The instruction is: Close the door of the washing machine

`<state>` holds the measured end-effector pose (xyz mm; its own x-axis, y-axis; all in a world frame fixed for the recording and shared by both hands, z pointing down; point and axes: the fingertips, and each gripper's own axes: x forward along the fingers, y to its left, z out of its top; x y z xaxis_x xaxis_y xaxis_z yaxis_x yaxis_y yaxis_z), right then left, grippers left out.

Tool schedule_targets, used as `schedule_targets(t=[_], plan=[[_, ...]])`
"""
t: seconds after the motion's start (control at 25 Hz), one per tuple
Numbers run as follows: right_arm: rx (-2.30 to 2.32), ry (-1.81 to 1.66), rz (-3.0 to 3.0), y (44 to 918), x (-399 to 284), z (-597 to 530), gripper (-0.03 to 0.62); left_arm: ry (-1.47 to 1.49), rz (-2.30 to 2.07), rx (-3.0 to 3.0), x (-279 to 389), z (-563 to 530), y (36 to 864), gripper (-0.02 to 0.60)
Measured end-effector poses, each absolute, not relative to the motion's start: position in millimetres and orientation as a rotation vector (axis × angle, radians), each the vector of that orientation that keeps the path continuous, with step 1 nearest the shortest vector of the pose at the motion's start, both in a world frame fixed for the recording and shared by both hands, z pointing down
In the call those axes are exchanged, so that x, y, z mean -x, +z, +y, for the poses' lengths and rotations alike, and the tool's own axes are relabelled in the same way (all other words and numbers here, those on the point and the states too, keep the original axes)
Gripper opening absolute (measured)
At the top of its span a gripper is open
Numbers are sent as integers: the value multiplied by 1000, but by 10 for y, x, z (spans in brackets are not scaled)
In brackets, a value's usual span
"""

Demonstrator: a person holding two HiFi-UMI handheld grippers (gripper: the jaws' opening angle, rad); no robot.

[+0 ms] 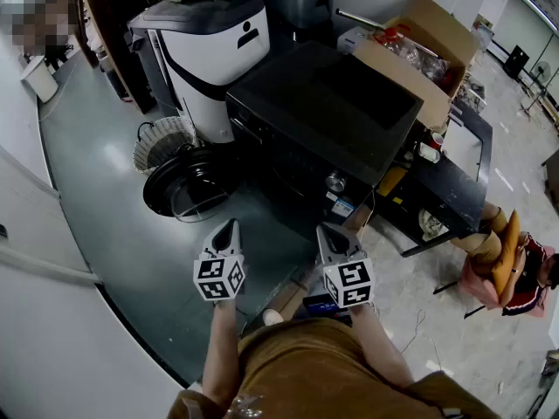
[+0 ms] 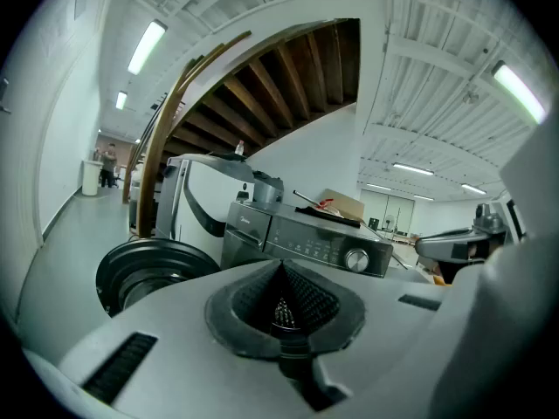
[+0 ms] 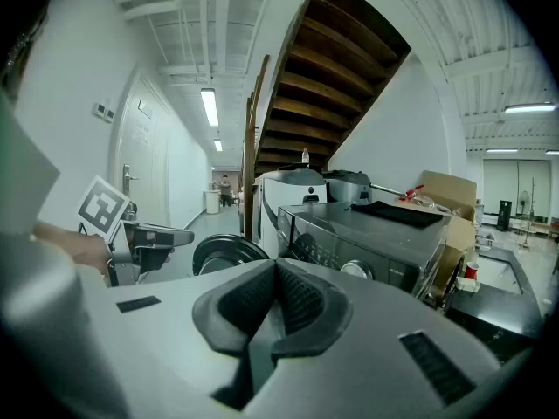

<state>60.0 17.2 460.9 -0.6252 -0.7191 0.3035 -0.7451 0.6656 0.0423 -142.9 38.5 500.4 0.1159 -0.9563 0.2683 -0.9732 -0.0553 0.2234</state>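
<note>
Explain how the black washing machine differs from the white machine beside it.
The black washing machine is dark all over; the white machine has a grey top. The black washing machine's round door hangs open in front; the white machine shows no open door. Both stand side by side.

Black washing machine (image 1: 332, 103), black door (image 1: 188, 182)

Bright ceiling tube lighting, strong fisheye edge distortion, soft shadows.
</note>
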Motion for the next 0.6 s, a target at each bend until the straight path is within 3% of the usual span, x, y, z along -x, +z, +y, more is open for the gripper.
schedule_targets(t=[0.44,0.6], plan=[[-1183,161,-2589,4665,-600,124,12,97,-1928,-2042,1656,357,5026,31],[-1230,177,-2586,4648,-616,120,12,116,-1958,-2028,1786,366,5049,121]])
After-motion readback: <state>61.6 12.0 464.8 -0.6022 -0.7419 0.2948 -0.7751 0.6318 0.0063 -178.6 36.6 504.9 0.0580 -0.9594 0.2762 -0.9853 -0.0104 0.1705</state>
